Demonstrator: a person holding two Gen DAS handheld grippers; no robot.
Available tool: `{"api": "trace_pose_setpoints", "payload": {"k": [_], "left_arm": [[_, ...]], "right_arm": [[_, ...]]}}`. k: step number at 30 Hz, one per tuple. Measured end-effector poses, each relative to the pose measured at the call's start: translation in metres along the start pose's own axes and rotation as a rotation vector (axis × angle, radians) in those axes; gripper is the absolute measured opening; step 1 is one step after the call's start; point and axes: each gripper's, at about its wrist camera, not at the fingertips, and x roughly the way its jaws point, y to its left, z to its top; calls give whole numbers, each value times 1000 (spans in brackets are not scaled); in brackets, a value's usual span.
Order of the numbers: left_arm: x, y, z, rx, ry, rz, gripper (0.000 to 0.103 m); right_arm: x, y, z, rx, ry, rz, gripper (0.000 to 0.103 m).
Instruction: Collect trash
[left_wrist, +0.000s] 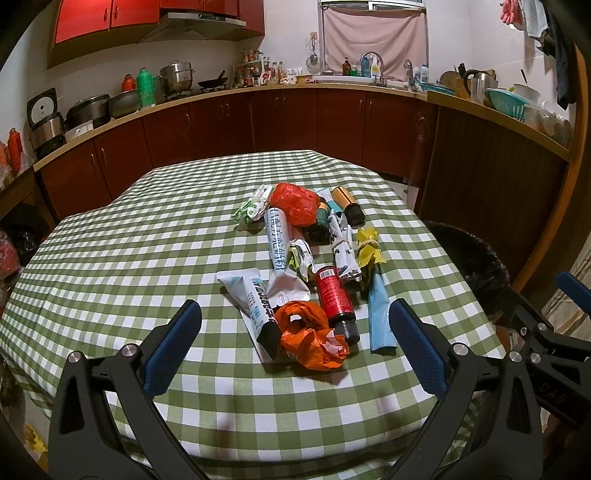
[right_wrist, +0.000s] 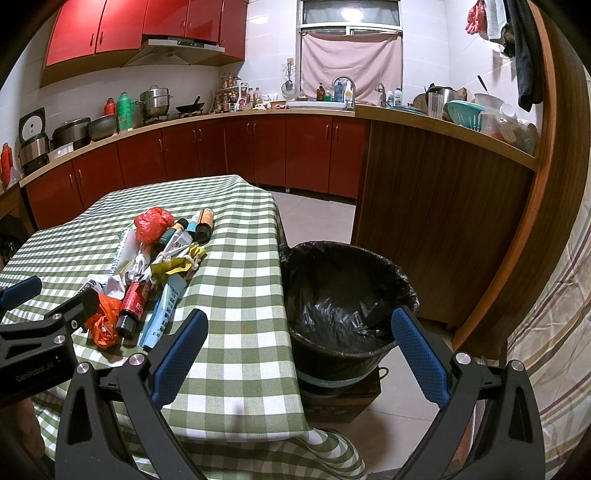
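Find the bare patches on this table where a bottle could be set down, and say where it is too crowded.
Free: the checked tablecloth left of the trash pile, the near strip between the pile and the left hand-held gripper, and the strip between the pile and the table edge beside the bin. Crowded: the middle, where tubes, bottles and bags touch or overlap.

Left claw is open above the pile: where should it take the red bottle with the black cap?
Probably the red bottle at mid-body, from above, fingers closing across its width. It lies flat, black cap nearest the left claw, with an orange bag against the cap.
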Motion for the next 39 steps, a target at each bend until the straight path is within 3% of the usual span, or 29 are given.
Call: {"api": "trace_pose_setpoints", "payload": {"k": [39], "left_arm": [[1,-2,-1,-1,23,4,99]], "right_arm": [[-1,-1,1,3,1,2,97]]}}
